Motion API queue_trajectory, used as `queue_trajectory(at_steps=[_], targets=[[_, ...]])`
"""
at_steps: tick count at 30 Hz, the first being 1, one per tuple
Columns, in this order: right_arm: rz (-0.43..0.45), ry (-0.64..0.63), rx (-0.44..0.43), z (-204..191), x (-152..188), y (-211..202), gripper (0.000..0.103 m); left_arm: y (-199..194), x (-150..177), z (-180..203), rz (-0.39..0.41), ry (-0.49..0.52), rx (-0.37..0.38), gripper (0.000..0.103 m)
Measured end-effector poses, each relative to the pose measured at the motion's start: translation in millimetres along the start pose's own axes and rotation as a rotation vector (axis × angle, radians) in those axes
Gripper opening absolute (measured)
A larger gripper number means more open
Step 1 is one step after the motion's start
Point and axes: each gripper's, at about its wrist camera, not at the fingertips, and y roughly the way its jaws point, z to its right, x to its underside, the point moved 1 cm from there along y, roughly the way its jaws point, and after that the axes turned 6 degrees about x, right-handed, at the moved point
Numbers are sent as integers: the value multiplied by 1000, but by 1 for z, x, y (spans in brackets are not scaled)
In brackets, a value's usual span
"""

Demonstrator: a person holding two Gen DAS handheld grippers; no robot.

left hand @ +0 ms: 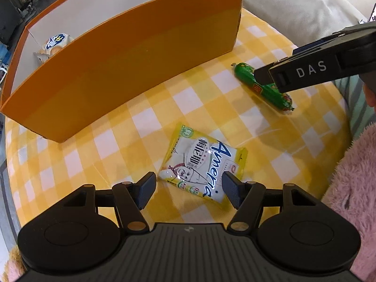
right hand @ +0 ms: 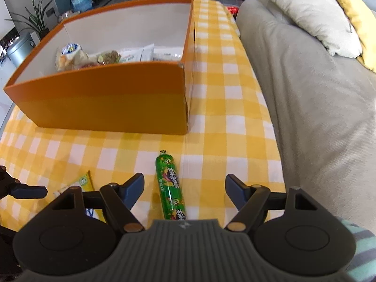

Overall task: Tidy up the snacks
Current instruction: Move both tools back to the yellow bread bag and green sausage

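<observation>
Green and glossy, the sausage stick lies lengthwise on the yellow checked cloth, between the spread fingers of my right claw, which is wide open and grips nothing. My left claw is just as wide, empty, its fingertips either side of the near end of the yellow-and-white snack packet; I cannot tell whether they touch it. Beyond both stands the orange box, with several packets inside.
</observation>
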Motion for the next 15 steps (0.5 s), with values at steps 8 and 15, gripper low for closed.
queue_trajectory(at_steps=[8, 15], targets=[[-49, -21, -36, -5, -1, 16, 55, 9, -6, -7, 28, -71, 44, 78], [-76, -7, -91, -4, 2, 16, 20, 13, -7, -5, 50, -70, 56, 85]])
